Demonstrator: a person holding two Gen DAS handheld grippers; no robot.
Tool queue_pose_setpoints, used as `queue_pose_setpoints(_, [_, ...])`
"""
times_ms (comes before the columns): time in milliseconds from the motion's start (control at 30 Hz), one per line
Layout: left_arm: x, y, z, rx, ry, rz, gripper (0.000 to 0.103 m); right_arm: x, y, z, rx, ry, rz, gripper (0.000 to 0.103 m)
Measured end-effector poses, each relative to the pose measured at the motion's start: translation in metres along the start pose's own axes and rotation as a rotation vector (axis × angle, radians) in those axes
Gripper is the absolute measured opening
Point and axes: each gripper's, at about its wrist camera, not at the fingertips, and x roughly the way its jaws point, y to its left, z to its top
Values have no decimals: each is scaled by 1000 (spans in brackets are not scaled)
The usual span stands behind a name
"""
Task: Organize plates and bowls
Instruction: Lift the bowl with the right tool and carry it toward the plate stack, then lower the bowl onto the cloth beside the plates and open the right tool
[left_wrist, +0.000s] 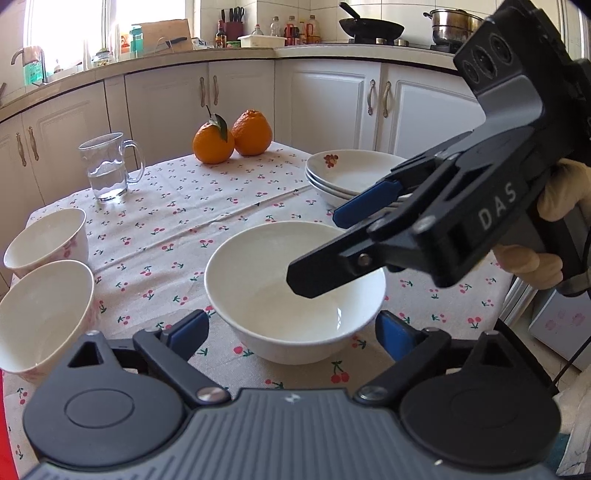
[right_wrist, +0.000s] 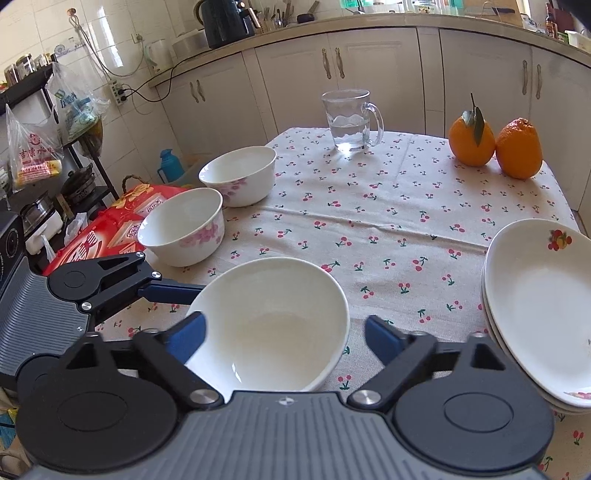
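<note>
The plain white bowl (left_wrist: 295, 291) sits on the cherry-print tablecloth (left_wrist: 221, 221), loose between the wide-open left gripper (left_wrist: 291, 332). The right gripper (right_wrist: 284, 336) is spread wide too, gripping nothing. Stacked plates (left_wrist: 347, 177) are at 1 o'clock, two floral bowls (left_wrist: 48, 280) at 9.

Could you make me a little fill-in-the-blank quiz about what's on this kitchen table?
1. The glass mug holds some ____.
2. Beside the mug, at the far edge of the table, stand ____ oranges.
3. The plain white bowl sits nearest the grippers, and the two bowls beyond it carry a ____ flower pattern.
4. The plates are ____ one on top of another.

Missing words: water; two; pink; stacked
</note>
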Motion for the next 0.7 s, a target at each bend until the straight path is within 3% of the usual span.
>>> queue_pose_setpoints(233, [-16, 2, -7, -18, -4, 26, 98, -6, 8, 2, -21, -13, -9, 103])
queue_pose_setpoints(700, [-66, 23, -19, -88, -39, 175, 100, -22, 40, 10, -125, -62, -5, 103])
